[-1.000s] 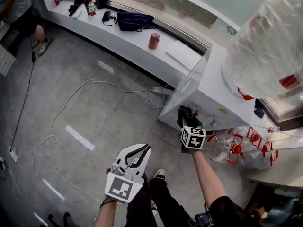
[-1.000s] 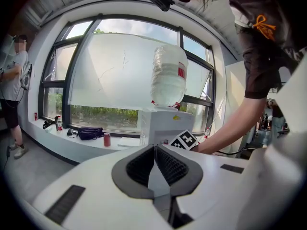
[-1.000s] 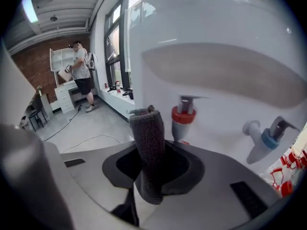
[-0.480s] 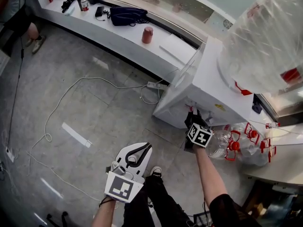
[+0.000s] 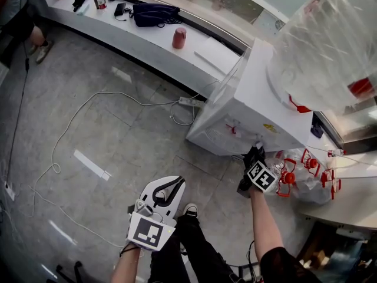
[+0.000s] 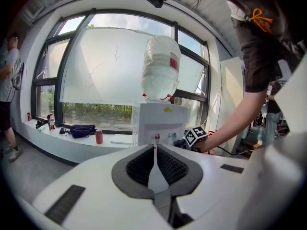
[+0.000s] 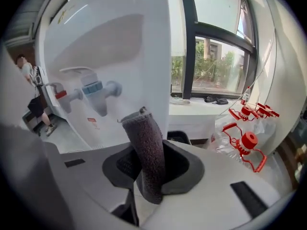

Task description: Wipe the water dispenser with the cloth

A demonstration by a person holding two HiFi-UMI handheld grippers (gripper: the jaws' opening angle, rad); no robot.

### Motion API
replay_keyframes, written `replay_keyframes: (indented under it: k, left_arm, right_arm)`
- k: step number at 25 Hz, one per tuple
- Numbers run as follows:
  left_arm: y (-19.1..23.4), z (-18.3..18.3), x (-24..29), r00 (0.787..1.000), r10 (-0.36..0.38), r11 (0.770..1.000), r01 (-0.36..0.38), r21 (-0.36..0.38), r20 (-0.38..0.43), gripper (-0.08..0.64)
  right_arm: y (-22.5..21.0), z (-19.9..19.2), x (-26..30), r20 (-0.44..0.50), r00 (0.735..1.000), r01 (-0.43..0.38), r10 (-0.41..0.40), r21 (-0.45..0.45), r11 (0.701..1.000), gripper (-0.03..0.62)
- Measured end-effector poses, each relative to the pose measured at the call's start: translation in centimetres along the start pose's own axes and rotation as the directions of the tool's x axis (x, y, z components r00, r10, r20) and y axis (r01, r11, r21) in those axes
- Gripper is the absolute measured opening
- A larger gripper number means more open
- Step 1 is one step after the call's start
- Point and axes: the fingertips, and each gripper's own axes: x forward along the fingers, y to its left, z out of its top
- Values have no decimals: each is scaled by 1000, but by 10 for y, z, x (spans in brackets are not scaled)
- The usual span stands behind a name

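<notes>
Rightward slid the right gripper (image 5: 255, 155), jaws clamping a dark fuzzy cloth (image 7: 146, 147) by the white water dispenser (image 5: 259, 114); left gripper (image 5: 166, 187) closed, empty; flat pressure seemed best.

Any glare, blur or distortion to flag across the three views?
Head view: clear plastic water bottle blown out and soft. Left gripper view: bright backlit window with bowed frame, dark round vignette. Right gripper view: dark grey cloth sharp, white water dispenser shows soft sheen.

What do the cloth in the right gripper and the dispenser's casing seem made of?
Dark grey rolled cloth: likely microfibre or terry; nubbly, matt pile. White water dispenser casing: probably moulded plastic; smooth, with soft glossy highlights.
</notes>
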Motion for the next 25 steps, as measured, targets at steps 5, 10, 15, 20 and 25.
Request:
replay_keyframes:
  k: [5, 10, 15, 20, 25]
  left_arm:
    - [-5, 2, 0, 1000, -4, 1000, 4, 2, 2, 29]
    - [-4, 0, -1, 1000, 5, 1000, -5, -12, -1, 29]
    - [4, -9, -6, 1000, 17, 1000, -17, -10, -9, 29]
    - [23, -23, -13, 999, 49, 999, -49, -10, -11, 29]
    - [41, -45, -26, 996, 82, 997, -82, 5, -27, 29]
  right_arm:
    - [-23, -11, -10, -19, 999, 30, -30, -42, 999, 103]
    - [18, -28, -12, -51, 994, -105, 99, -151, 983, 103]
    - [99, -49, -9, -103, 964, -264, 246, -238, 935, 103]
    - [173, -64, 6, -140, 927, -374, 347, -304, 876, 104]
    - [223, -75, 35, -150, 912, -409, 381, -285, 867, 104]
